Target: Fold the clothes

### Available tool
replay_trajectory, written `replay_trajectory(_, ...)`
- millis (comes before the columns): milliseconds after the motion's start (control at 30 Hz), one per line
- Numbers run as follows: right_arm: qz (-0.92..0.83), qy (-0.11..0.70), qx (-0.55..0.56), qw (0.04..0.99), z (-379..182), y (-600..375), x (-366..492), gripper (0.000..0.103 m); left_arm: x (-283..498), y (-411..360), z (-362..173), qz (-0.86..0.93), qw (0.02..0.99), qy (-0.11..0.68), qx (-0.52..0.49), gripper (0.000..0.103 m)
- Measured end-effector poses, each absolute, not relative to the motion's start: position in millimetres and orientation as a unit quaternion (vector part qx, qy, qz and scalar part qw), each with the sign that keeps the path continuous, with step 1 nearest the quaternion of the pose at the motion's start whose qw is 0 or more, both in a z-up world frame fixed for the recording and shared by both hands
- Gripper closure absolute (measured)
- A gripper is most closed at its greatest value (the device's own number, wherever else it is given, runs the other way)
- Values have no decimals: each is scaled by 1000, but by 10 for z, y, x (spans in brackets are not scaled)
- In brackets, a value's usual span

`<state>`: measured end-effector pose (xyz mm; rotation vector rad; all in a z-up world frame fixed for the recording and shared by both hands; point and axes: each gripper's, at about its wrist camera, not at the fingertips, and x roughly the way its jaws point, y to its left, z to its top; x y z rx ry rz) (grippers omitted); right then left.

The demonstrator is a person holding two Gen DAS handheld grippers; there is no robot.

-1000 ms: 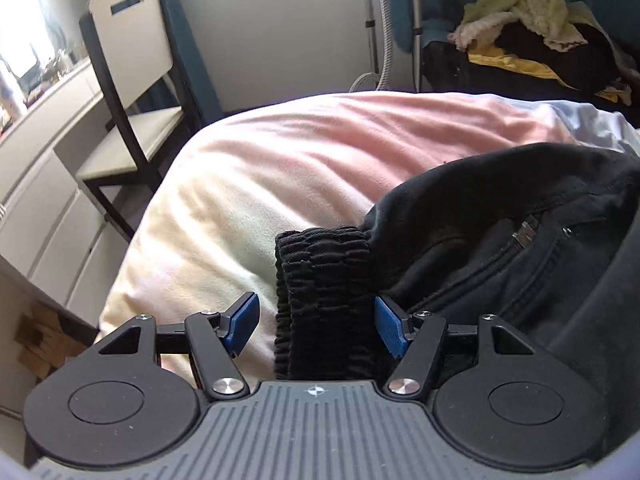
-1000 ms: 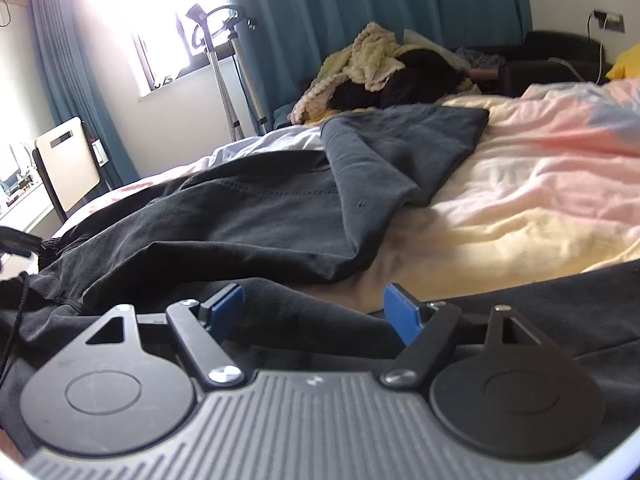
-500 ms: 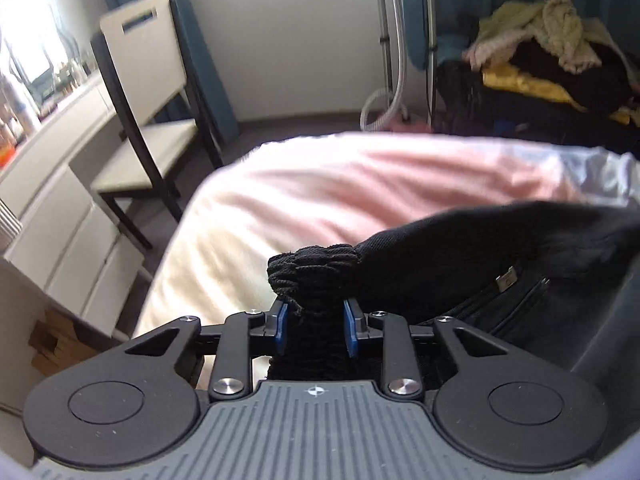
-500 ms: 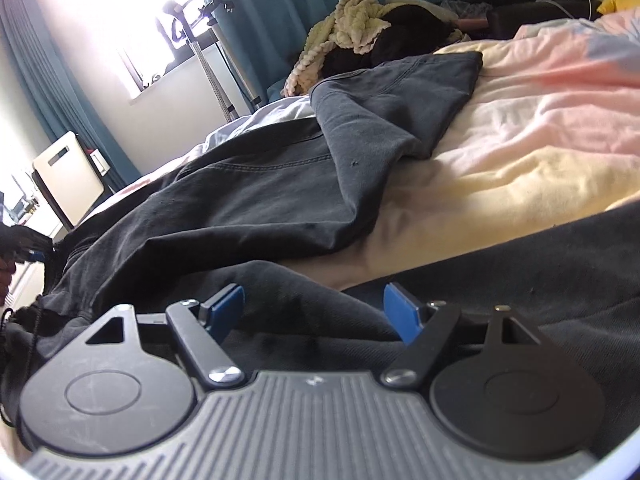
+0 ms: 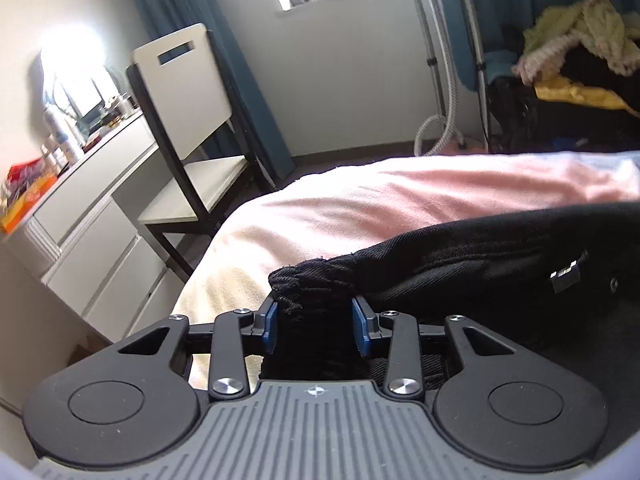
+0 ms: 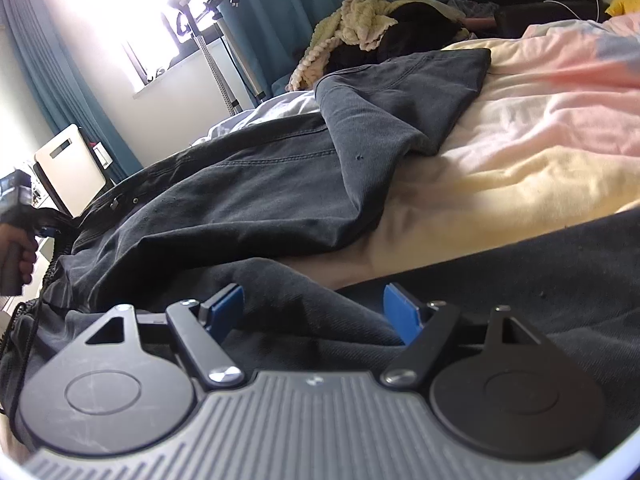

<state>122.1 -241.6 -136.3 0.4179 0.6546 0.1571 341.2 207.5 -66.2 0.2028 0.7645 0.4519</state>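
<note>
A dark garment [image 6: 248,196] lies spread across the bed [image 6: 520,148], on its pink and yellow blanket. Its ribbed cuff [image 5: 312,284] stands bunched between the blue pads of the left tongs [image 5: 315,326], which pinch it while their jaws are opening. The right tongs [image 6: 314,310] are spread wide above a fold of the same cloth, pads clear of it. Beside the bed stand a white chair [image 5: 192,120] and a desk [image 5: 80,200].

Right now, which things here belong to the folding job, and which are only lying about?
Belong to the job:
- black jacket
- its ribbed cuff, between the left gripper pads, jaws opening
- right gripper, open

Lying about:
- chair
- clothes pile
- white dresser
</note>
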Motion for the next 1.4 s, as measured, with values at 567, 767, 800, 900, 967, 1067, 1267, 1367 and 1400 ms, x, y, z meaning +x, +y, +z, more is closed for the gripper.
replay_trajectory(567, 55, 264, 176, 947, -1093, -2512, 1038, 25, 1877, 1035, 108, 67, 971, 229, 33, 10)
replay_trajectory(767, 47, 237, 145, 960, -954, -2476, 892, 25, 1097, 116, -34, -13, 977, 212, 26, 10)
replay_trajectory(800, 46, 231, 144, 961, -930, -2489, 856, 25, 1011, 15, -23, -11, 978, 208, 19, 10)
replay_trajectory(900, 43, 214, 145, 965, -858, -2534, 746, 25, 792, -248, 47, -22, 980, 196, -2, 10)
replay_trajectory(967, 42, 205, 151, 966, -813, -2586, 658, 25, 714, -360, 97, -24, 981, 193, -6, 10)
replay_trajectory(1067, 38, 197, 157, 967, -777, -2655, 542, 25, 626, -468, 80, -29, 983, 183, -2, 9)
replay_trajectory(1267, 16, 199, 155, 968, -757, -2748, 573, 25, 624, -421, -151, -45, 982, 184, 1, 9)
replay_trajectory(1367, 6, 201, 154, 967, -678, -2834, 768, 25, 707, -361, -262, -45, 980, 192, -2, 8)
replay_trajectory(1400, 5, 201, 149, 968, -647, -2848, 846, 25, 723, -345, -295, -42, 980, 194, 0, 8)
